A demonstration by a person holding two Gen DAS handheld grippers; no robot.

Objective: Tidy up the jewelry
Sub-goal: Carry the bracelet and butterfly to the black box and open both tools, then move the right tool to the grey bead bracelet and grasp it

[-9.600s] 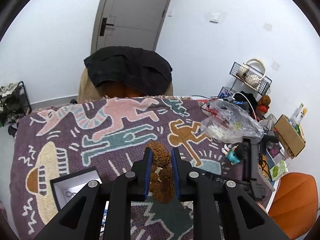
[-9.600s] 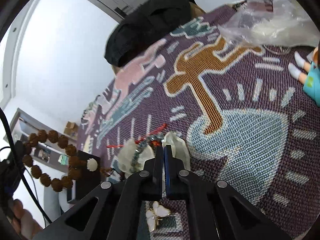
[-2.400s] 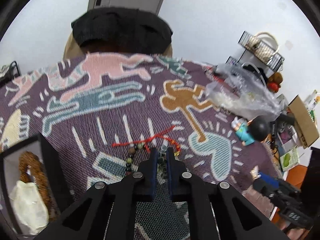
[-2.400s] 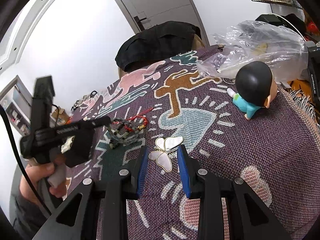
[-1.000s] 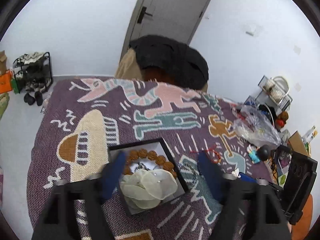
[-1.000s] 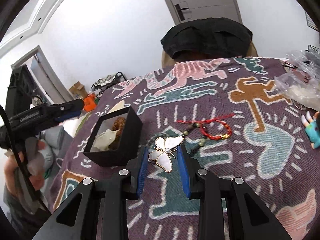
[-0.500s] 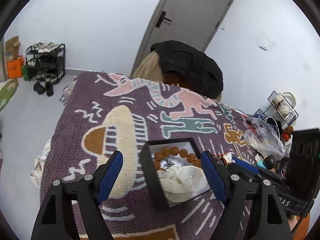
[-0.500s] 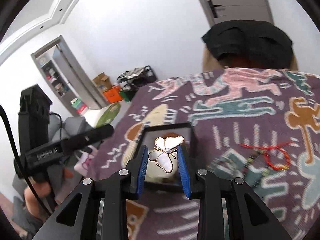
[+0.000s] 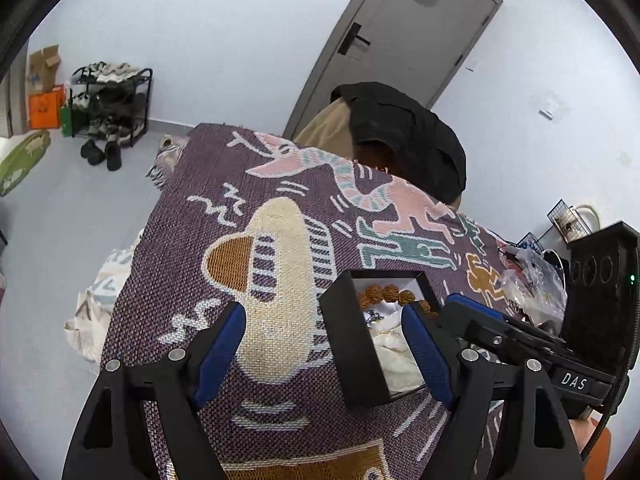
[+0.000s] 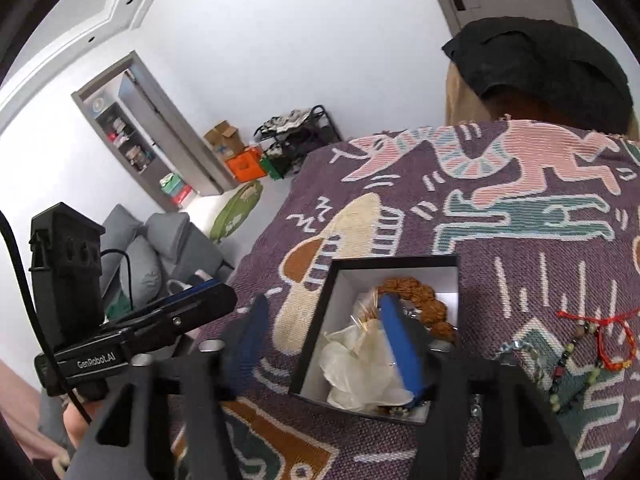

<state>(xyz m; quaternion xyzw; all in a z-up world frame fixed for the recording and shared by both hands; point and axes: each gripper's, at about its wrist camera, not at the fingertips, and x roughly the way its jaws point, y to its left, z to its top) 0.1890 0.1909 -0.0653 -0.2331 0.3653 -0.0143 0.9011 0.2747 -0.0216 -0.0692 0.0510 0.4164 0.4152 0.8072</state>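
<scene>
Dropping the butterfly pin into the black box [image 10: 316, 320] near the worktop's left edge: my right gripper [image 10: 320, 336] jaws have just been opening, nothing clamped. I'd lift straight up, clear of the wall. My left gripper [image 9: 320, 344] jaws stand wide apart, empty.

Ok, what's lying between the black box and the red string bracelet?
In the right wrist view, bare purple blanket separates the black box from the red string bracelet; a beaded strand lies just below.
</scene>
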